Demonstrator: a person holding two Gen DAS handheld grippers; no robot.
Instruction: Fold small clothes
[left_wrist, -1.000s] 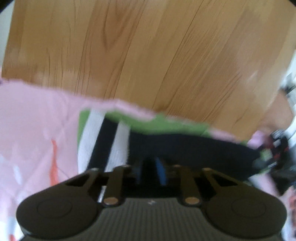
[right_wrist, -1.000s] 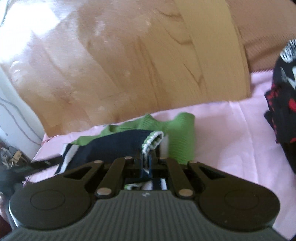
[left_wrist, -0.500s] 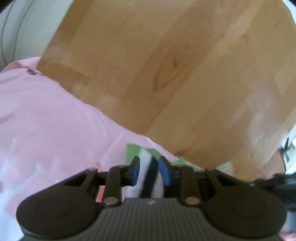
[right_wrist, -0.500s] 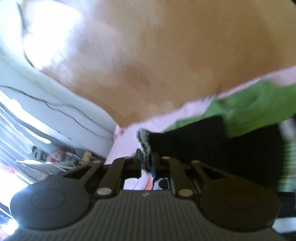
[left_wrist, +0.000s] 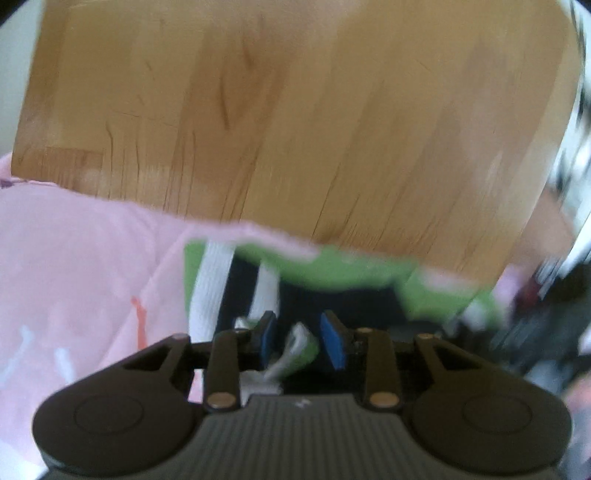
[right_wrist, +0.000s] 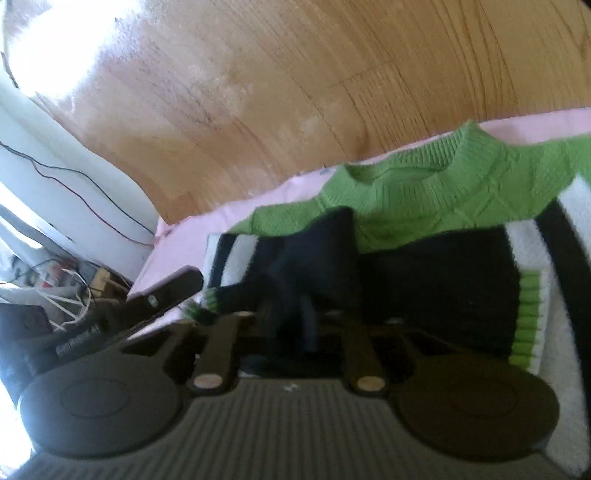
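A small knit sweater (right_wrist: 424, 206), green at the neck and shoulders, navy in the body with white stripes, lies on a pink cloth (left_wrist: 74, 266). It also shows in the left wrist view (left_wrist: 332, 273). My left gripper (left_wrist: 297, 338) is open, its blue pads (left_wrist: 267, 341) standing either side of a green-and-white cuff that lies loose between them. My right gripper (right_wrist: 295, 317) sits low over the navy sleeve; its fingertips are lost in dark fabric and blur, so its state is unclear.
The pink cloth (right_wrist: 192, 243) covers a wooden table (left_wrist: 295, 110). The left gripper's dark body (right_wrist: 166, 295) lies at the sweater's left. Cables and clutter (right_wrist: 55, 280) lie past the table's left edge. Dark patterned cloth (left_wrist: 546, 302) sits to the right.
My left gripper has opened and let go of the striped cuff. Both grippers have swung back over the sweater, whose sleeves now lie folded across the navy body.
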